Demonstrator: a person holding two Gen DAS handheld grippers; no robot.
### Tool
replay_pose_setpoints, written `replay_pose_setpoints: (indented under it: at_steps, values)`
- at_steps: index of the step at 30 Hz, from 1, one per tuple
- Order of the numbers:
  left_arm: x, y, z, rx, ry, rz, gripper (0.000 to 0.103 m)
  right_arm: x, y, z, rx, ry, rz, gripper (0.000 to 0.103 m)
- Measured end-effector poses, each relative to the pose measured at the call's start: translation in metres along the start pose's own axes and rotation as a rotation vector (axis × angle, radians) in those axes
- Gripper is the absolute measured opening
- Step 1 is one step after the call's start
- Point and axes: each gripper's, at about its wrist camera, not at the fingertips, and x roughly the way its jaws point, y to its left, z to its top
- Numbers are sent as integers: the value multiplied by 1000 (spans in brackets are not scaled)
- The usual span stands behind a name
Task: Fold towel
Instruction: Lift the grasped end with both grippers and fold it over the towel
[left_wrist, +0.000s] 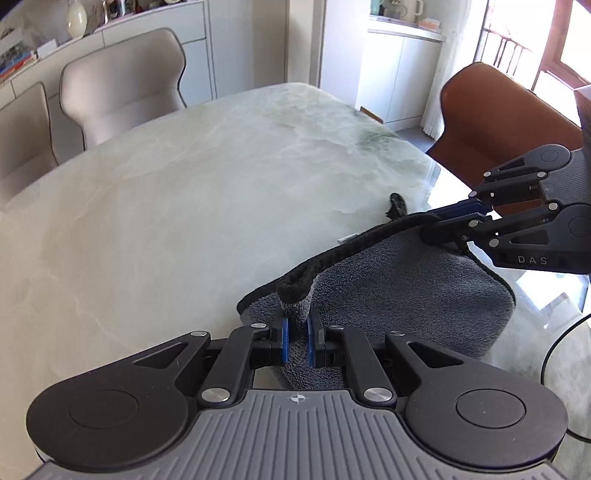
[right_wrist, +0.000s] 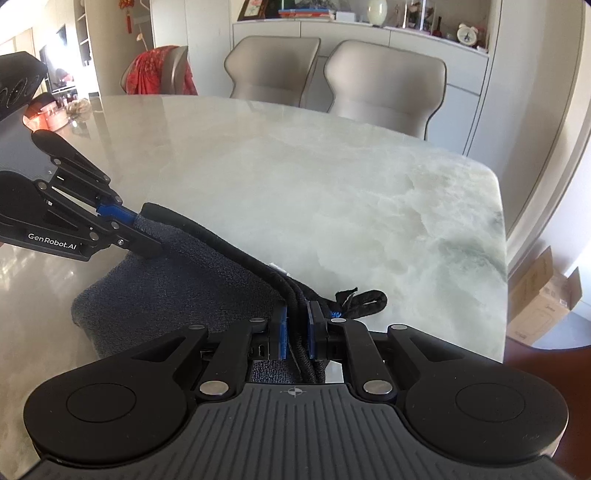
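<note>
A: How is the towel (left_wrist: 399, 291) being held?

B: Its black-bound edge is clamped at two spots. The left gripper (left_wrist: 297, 332) is clenched on a bunched corner, with grey cloth pinched between its blue pads (left_wrist: 284, 339). The right gripper (right_wrist: 295, 332) is clenched on the other end of the same edge, where several layers of black binding are gathered between the jaws.

A: And where does the rest of it lie?

B: The edge is stretched between the two grippers, and the body of the towel is draped below and behind that line, down onto the bench (left_wrist: 166, 206). Ahead of both grippers the bench is bare marble.

A: What could go wrong from here?

B: Several things, it is judged. The left grip is taken on a small rolled tuck of cloth, so a corner could be pulled free if the edge is tensioned too hard. On the right, the layers are stacked unevenly, and one could be dropped while the others are kept, leaving a crooked fold.

A: Anything at the far end?

B: A loose hanging loop (right_wrist: 364, 297) is seen just beside the right gripper's jaws. It could be trapped inside the fold. If the two grippers are not carried evenly, the edge may be laid down skewed, and the trailing cloth could be dragged into wrinkles.
</note>
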Motion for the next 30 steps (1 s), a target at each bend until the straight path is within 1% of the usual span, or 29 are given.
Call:
replay_pose_setpoints:
  at_steps: [6, 11, 15, 19, 23, 27, 29, 30]
  values:
    - [8, 9, -3, -38, 10, -8, 9, 13, -4, 6, -3, 10, 18, 11]
    - [9, 16, -8, -98, -1, -19, 10, 17, -5, 7, -5, 11, 25, 11]
    - [13, 18, -8, -104, 1, -19, 10, 19, -9, 7, 20, 4, 34, 12]
    - [11, 15, -9, -109, -4, -7, 11, 18, -8, 9, 6, -6, 36, 12]
    - [12, 16, -12, -138, -13, -5, 12, 22, -10, 7, 23, -8, 43, 13]
    - [9, 17, -14, -155, -25, 6, 14, 22, -7, 8, 0, -18, 35, 13]
    - [7, 17, -15, -163, -29, 13, 16, 24, -7, 7, -7, -24, 21, 17]
    - [5, 17, -16, -169, -36, 21, 17, 24, -7, 6, -5, -41, 7, 19]
